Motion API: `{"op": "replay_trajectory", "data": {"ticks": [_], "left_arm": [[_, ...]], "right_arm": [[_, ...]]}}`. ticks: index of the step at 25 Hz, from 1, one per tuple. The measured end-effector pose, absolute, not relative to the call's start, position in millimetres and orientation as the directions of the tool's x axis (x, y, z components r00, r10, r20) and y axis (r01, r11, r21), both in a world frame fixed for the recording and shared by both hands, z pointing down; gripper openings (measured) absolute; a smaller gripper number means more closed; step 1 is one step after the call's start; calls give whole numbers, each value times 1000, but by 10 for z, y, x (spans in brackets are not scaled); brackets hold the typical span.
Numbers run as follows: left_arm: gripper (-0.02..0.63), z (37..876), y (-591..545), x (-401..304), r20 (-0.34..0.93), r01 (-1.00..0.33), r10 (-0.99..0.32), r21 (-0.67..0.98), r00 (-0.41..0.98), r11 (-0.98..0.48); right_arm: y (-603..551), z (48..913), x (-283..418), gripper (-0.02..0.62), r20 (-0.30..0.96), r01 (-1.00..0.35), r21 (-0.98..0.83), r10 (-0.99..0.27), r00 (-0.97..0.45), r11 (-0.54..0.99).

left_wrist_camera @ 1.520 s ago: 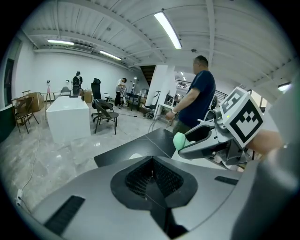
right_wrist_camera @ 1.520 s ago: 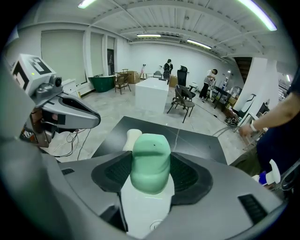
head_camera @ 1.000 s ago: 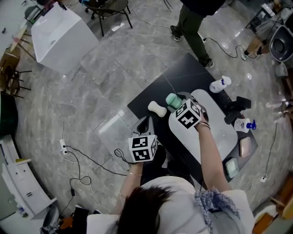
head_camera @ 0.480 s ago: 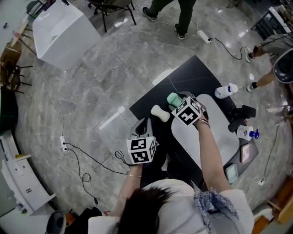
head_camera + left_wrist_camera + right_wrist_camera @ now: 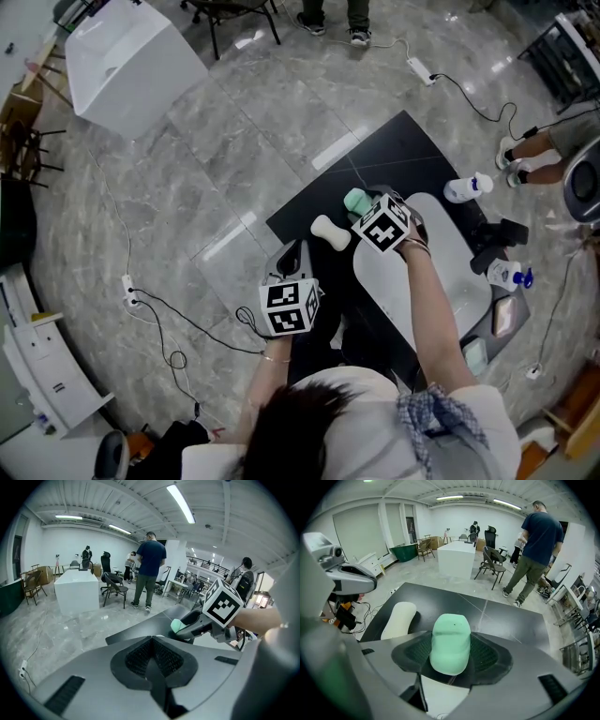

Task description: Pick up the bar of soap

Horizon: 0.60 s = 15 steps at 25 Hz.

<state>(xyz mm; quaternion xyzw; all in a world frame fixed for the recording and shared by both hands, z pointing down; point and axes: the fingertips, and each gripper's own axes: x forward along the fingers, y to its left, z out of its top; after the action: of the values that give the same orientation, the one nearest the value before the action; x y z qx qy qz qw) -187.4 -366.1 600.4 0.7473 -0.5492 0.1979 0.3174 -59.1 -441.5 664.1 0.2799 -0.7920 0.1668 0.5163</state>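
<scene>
A mint-green bar of soap sits between the pads of my right gripper, which is shut on it. In the head view this green soap shows just beyond the right gripper, over the black table. I cannot tell whether it touches the tabletop. A cream-white bar of soap lies on the table just to its left, also seen as the white bar. My left gripper hangs near the table's front edge, its pads together with nothing between them.
A white oval basin lies on the table under my right arm. Two spray bottles and a dark object stand at the right. Cables trail on the floor; a white counter stands far left.
My right gripper keeps hold of the green soap and has sunk a little toward the table. A person walking at the top has moved left and nearly out of view.
</scene>
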Motion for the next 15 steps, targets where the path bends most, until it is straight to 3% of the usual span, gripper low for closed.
{"op": "replay_trajectory", "data": {"ticks": [15], "left_arm": [[9, 6077, -3632, -1952, 656, -951, -693, 264, 299, -160]], "right_arm": [[-4521, 6671, -609, 265, 925, -600, -20, -213, -314, 800]]}}
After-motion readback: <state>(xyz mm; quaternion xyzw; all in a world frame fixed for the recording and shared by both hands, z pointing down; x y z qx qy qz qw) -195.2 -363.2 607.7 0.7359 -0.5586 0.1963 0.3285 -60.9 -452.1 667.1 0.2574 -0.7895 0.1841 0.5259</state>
